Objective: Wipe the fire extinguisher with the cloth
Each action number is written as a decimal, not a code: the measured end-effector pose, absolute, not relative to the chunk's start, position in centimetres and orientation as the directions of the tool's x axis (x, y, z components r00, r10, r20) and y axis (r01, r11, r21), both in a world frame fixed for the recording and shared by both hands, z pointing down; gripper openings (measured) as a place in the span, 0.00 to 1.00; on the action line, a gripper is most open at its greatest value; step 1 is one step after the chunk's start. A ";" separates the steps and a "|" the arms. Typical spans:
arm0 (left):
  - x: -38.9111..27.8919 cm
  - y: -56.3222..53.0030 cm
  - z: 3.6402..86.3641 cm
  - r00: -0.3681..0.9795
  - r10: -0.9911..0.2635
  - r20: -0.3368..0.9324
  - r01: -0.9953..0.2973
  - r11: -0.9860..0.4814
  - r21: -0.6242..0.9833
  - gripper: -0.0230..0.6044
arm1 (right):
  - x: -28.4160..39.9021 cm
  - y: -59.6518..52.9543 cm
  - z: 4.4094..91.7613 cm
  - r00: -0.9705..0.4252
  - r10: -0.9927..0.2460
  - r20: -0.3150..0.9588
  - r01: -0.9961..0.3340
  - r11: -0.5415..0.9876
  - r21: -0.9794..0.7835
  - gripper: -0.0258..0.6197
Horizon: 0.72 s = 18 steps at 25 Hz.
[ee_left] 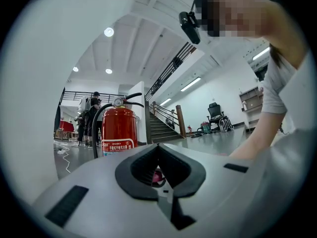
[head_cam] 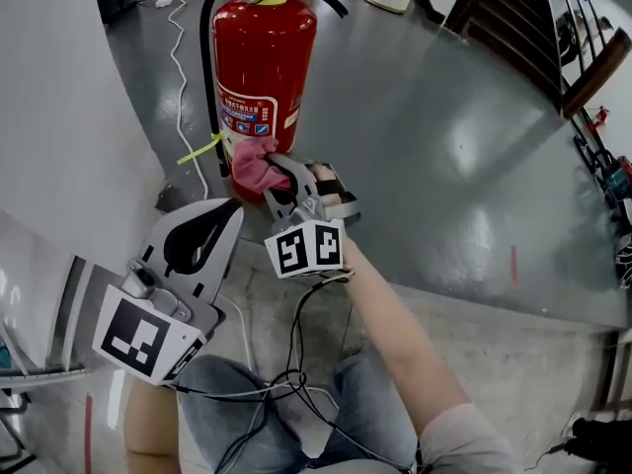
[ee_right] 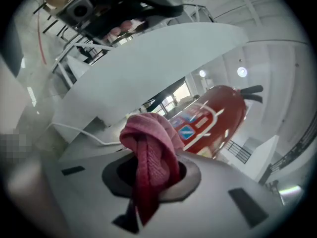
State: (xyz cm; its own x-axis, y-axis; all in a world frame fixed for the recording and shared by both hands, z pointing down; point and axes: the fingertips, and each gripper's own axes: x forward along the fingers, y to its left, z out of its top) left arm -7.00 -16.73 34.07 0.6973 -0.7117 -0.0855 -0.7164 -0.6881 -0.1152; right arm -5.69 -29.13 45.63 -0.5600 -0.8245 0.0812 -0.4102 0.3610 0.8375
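Observation:
A red fire extinguisher [head_cam: 259, 57] stands upright on the grey floor, with a black hose and a gauge on top. My right gripper [head_cam: 279, 171] is shut on a bunched pink cloth [head_cam: 254, 165], which presses against the extinguisher's lower front, below its label. In the right gripper view the cloth [ee_right: 148, 150] fills the jaws of the right gripper [ee_right: 148, 170], with the extinguisher [ee_right: 215, 115] close behind. My left gripper [head_cam: 227, 210] hangs shut and holds nothing, to the left of and nearer than the cloth. In its own view the left gripper [ee_left: 158, 150] points at the extinguisher [ee_left: 119, 130].
A white wall [head_cam: 69, 117] runs along the left. A white cable [head_cam: 179, 52] trails over the floor beside the extinguisher, and a yellow tag [head_cam: 197, 150] sticks out at its base. A staircase [head_cam: 513, 18] is at the top right. People [ee_left: 91, 118] stand far off.

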 end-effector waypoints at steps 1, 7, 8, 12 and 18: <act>-7.1 -16.7 34.3 0.697 -0.713 -0.080 -0.717 -0.687 -0.117 0.05 | -5.9 -29.1 47.2 -0.558 -0.823 0.110 -0.390 0.377 0.840 0.13; -8.1 -16.5 34.7 0.689 -0.722 -0.068 -0.724 -0.680 -0.117 0.05 | -6.7 -29.0 44.4 -0.523 -0.849 0.075 -0.442 0.345 0.828 0.13; -8.2 -16.5 34.5 0.687 -0.723 -0.070 -0.726 -0.678 -0.116 0.05 | -6.8 -29.0 42.4 -0.525 -0.851 0.035 -0.459 0.317 0.830 0.13; -8.3 -16.7 33.5 0.686 -0.723 -0.088 -0.728 -0.676 -0.118 0.05 | -6.9 -29.0 33.1 -0.521 -0.844 -0.128 -0.524 0.198 0.828 0.13; -8.3 -17.0 32.4 0.686 -0.719 -0.114 -0.728 -0.676 -0.113 0.05 | -5.5 -29.2 24.3 -0.486 -0.829 -0.275 -0.546 0.042 0.837 0.13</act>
State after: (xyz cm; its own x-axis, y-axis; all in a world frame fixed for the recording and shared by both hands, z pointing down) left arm -8.32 -17.04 32.40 0.6859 -0.7187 -0.1141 -0.7277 -0.6765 -0.1132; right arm -5.55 -29.16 24.30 -0.4865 -0.8293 -0.2751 -0.5455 0.0423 0.8370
